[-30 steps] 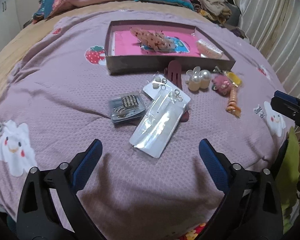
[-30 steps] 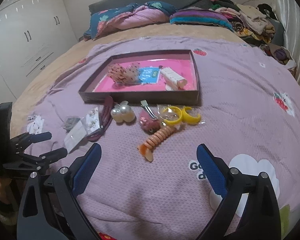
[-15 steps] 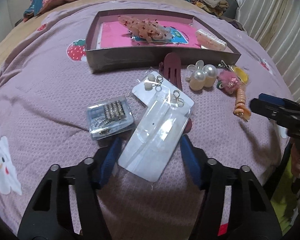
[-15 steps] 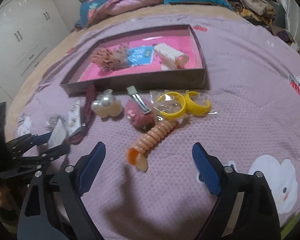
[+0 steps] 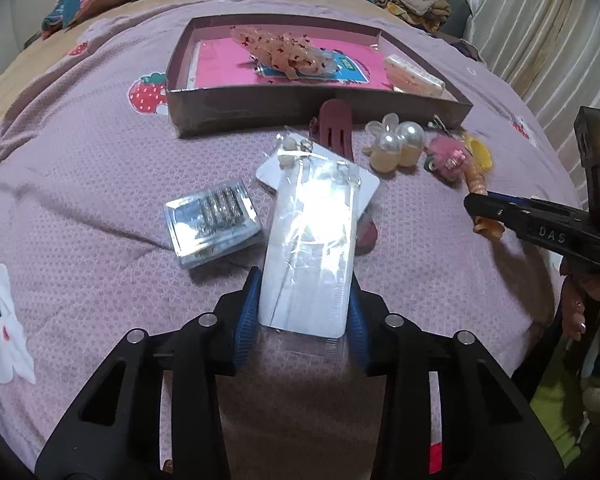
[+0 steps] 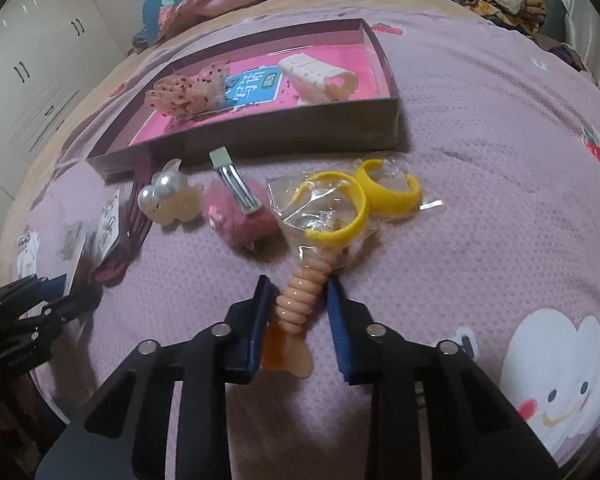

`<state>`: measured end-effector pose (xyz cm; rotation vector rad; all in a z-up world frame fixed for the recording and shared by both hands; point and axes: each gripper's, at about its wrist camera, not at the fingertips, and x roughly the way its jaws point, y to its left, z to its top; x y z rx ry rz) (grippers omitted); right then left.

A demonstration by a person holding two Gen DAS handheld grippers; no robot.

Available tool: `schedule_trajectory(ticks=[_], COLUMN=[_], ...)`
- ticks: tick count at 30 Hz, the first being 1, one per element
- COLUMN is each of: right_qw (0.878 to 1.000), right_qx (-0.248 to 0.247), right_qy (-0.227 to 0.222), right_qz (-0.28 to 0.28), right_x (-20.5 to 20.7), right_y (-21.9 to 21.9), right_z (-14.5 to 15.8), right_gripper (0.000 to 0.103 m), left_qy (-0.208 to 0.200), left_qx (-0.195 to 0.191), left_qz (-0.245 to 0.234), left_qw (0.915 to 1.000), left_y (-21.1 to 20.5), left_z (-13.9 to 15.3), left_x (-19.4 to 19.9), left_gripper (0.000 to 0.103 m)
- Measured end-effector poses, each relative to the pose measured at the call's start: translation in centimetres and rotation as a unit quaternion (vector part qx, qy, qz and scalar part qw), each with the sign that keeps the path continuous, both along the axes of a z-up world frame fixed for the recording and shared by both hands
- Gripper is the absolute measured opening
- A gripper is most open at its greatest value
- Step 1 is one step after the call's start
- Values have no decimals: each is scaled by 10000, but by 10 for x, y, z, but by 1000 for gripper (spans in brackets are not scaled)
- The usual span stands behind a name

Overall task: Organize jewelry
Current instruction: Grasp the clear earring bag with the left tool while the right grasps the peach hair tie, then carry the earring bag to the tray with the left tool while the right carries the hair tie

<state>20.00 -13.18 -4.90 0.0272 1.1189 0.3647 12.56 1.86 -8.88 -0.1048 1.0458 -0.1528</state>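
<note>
The left gripper [image 5: 302, 312] is closing narrowly on the near end of the clear plastic packet [image 5: 314, 240], with one blue finger on each long side; I cannot tell if the pads are already pressing it or only standing just beside its edges. I think it is taking the near end because the far end is lying over the white earring card [image 5: 300, 156] and the dark red hair claw [image 5: 334, 130]. The right gripper [image 6: 296, 312] is standing narrow around the peach spiral hair tie [image 6: 302, 288], which is lying on the purple bedspread [image 6: 480, 216]; the left pad seems to be touching the coil and the right pad is a little apart, so this grasp is probably not finished. The upper end of the tie is resting against the bag with the yellow hoops [image 6: 340, 208]. The shallow box [image 6: 260, 136], where I judge the loose things are going, is sitting beyond them, and inside it are lying a speckled scrunchie [image 6: 188, 92], a blue label [image 6: 252, 86] and a cream hair claw [image 6: 320, 76]. Outside, near its front wall, are waiting the pearl clip [image 6: 168, 196], the fluffy pink clip [image 6: 240, 216] and the small clear case [image 5: 212, 224].
</note>
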Motion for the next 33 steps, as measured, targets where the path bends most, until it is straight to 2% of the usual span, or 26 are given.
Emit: schedule_trajectory(ticks=[5,18,27,33], right_qw=[9999,9994,9977,9951], right_qx=[-5,278,500,565], right_qy=[-47,-194,-454,-783], right_qz=[153,18,42,218], right_x=[-16,-43,-57,-62], right_y=[-8,-32,-38,-32], right_z=[6,29,53,78], right_gripper=[20,19,19,19], left_qy=[13,-77,-282,-443], left_qx=[-138,-162,-141,-120], left_qz=[61,-9,-25,17], left_qw=[9999,9998,9995,9989], left_y=[4,-3,-8,-6], left_z=[3,15,34,49], left_x=[-7,-27,-38,-40], left_gripper=[30,28,28,28])
